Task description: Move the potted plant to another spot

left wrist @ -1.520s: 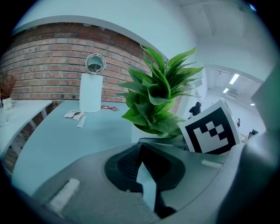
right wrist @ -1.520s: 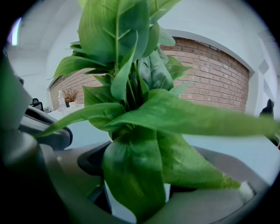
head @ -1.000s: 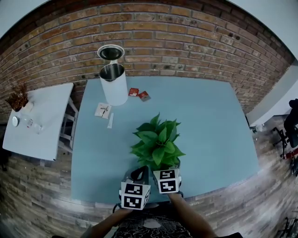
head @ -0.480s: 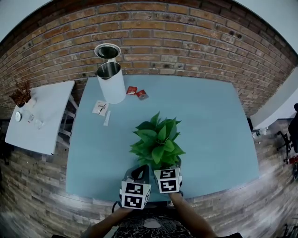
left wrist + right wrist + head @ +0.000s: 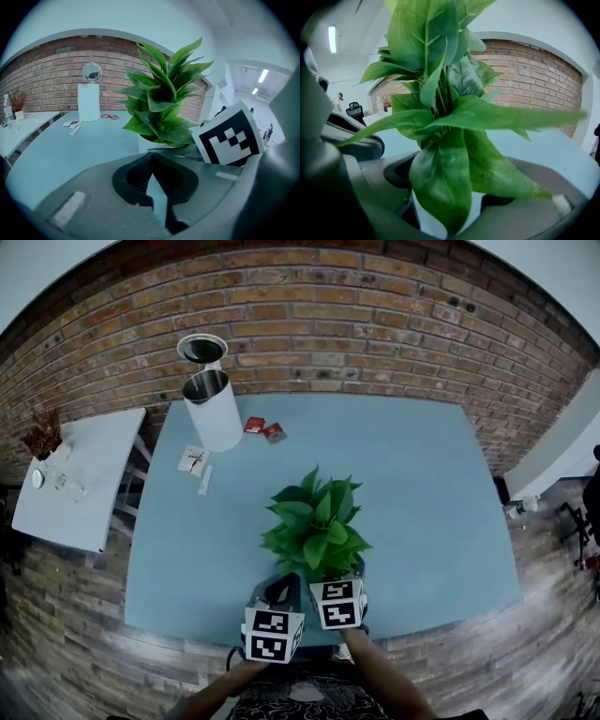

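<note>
The potted plant (image 5: 317, 526), leafy green in a white pot, stands near the front edge of the blue table (image 5: 422, 493). My right gripper (image 5: 336, 587) is shut on the pot just below the leaves. In the right gripper view the white pot (image 5: 479, 204) sits between the two jaws of the right gripper (image 5: 450, 190), with big leaves (image 5: 440, 117) covering most of it. My left gripper (image 5: 279, 589) is just left of the pot, shut on nothing; in its own view the left gripper (image 5: 151, 157) has its jaws meeting, and the plant (image 5: 161, 101) rises right ahead.
A white cylindrical bin (image 5: 214, 409) with its lid up stands at the table's back left. Red sachets (image 5: 262, 430) and paper packets (image 5: 193, 461) lie near it. A white side table (image 5: 80, 479) is at the left, and a brick wall (image 5: 375, 324) is behind.
The bin, the sachets and the table have slid a little left in the head view. The plant and both grippers keep their place in the picture. The grips are unchanged.
</note>
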